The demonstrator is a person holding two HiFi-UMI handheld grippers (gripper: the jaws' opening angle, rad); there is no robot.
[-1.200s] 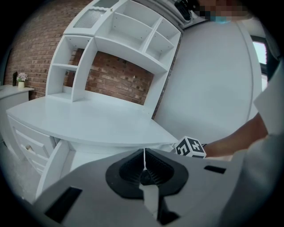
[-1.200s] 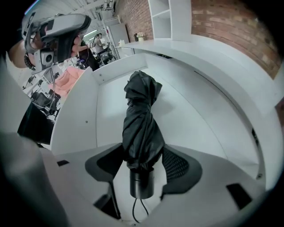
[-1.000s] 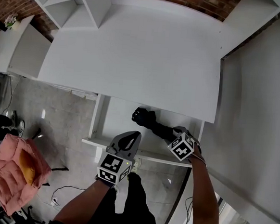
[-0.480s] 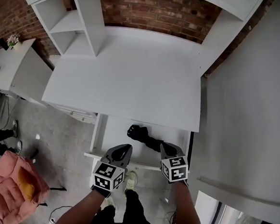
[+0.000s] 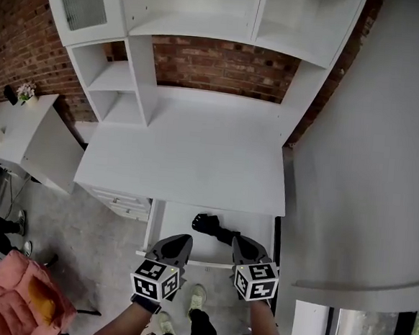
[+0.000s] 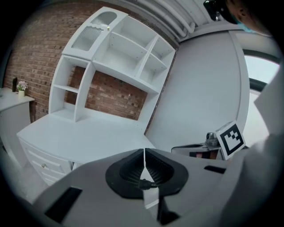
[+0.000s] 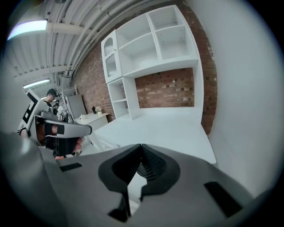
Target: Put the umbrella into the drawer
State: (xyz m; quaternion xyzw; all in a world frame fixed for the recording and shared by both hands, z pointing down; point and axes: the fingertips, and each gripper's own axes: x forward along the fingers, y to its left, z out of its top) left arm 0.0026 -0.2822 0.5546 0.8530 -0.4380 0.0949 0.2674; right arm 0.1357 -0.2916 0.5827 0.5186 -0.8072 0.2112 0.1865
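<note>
Umbrella [image 5: 212, 226]: lies in open drawer [image 5: 173, 222], lower centre. My left gripper [image 5: 178, 240], right gripper [image 5: 241, 242]: both closed, empty. Risk, I judge: pushing the drawer shut jams on umbrella

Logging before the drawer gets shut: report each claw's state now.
Left claw: closed, holding nothing.
Right claw: closed, holding nothing.

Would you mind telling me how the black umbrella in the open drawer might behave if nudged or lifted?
The umbrella looks folded into a short, slim bundle, so it probably lifts stiffly as one piece and feels light. Its rounded shape may roll a little on the smooth drawer floor. The dark fabric likely gives under a grip.
</note>
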